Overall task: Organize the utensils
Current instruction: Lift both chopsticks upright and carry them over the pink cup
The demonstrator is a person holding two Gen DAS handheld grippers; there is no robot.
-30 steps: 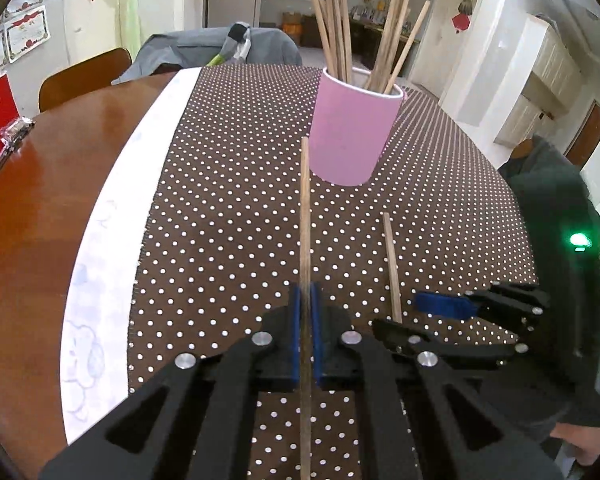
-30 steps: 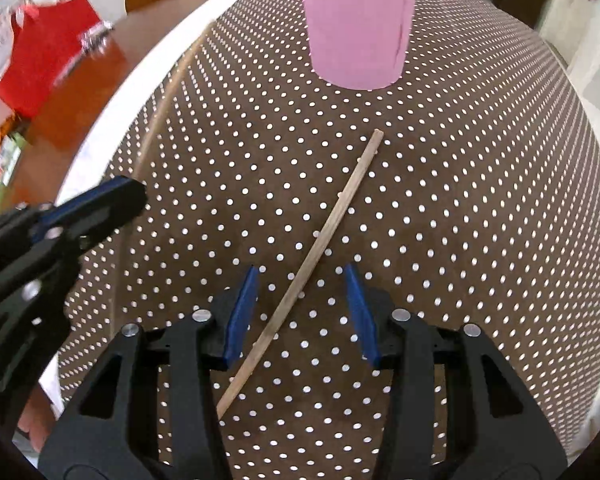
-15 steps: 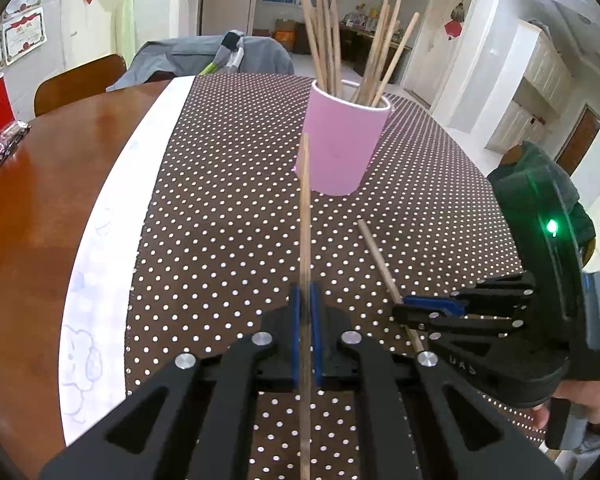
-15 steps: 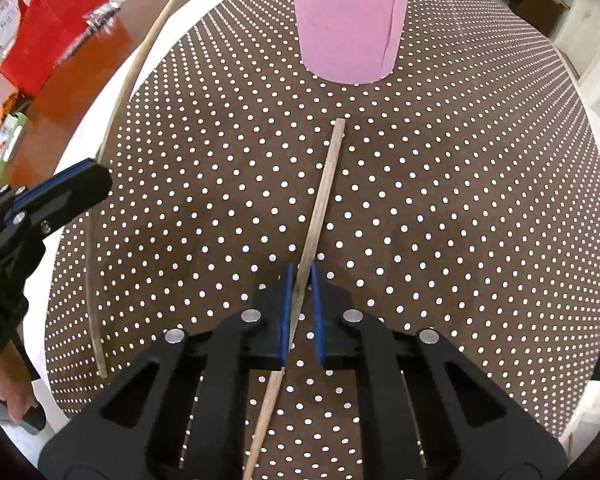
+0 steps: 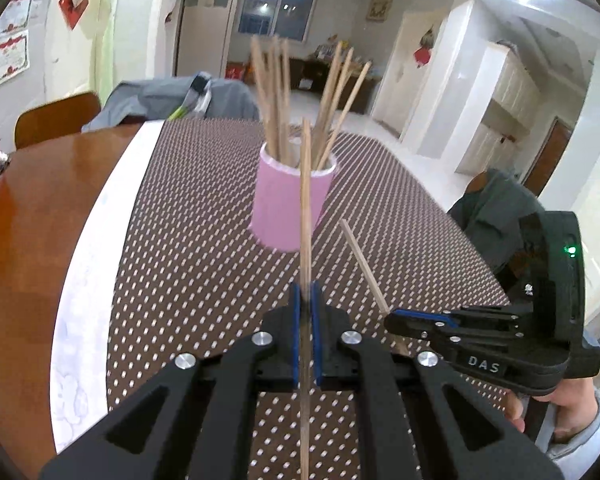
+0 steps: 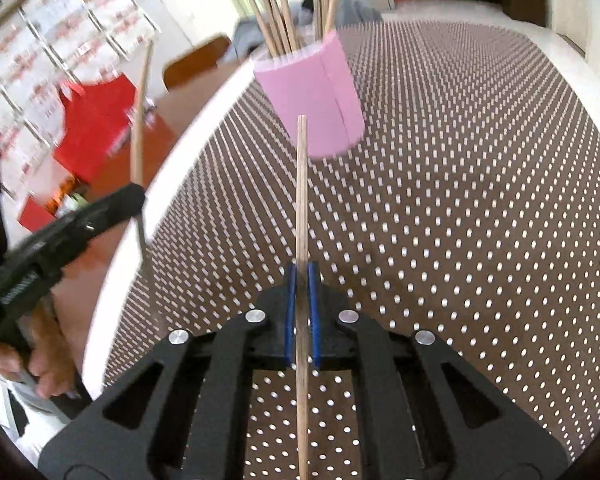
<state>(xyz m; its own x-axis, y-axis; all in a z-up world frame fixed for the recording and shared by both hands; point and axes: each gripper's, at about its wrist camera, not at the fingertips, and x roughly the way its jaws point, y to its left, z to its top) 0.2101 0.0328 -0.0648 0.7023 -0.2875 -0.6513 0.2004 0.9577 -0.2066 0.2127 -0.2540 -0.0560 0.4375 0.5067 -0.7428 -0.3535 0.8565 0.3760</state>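
My left wrist view alone takes in the room behind the polka-dot tablecloth (image 5: pixel 204 208) and the pink cup (image 5: pixel 288 204) of sticks, while my right wrist view alone shows the red bag (image 6: pixel 88 120) by the wall. My left claw (image 5: pixel 305 312) pinches one chopstick (image 5: pixel 305 200); my right claw (image 6: pixel 301 304) pinches another chopstick (image 6: pixel 301 200), both raised toward the cup. "DAS" reads on my right claw's body.

Legible text: "DAS", white letters on the black body of the right tool (image 5: pixel 396 320), left wrist view. Lettering on the left tool (image 6: pixel 134 196) and wall certificates (image 5: pixel 10 62): blurred, unreadable.
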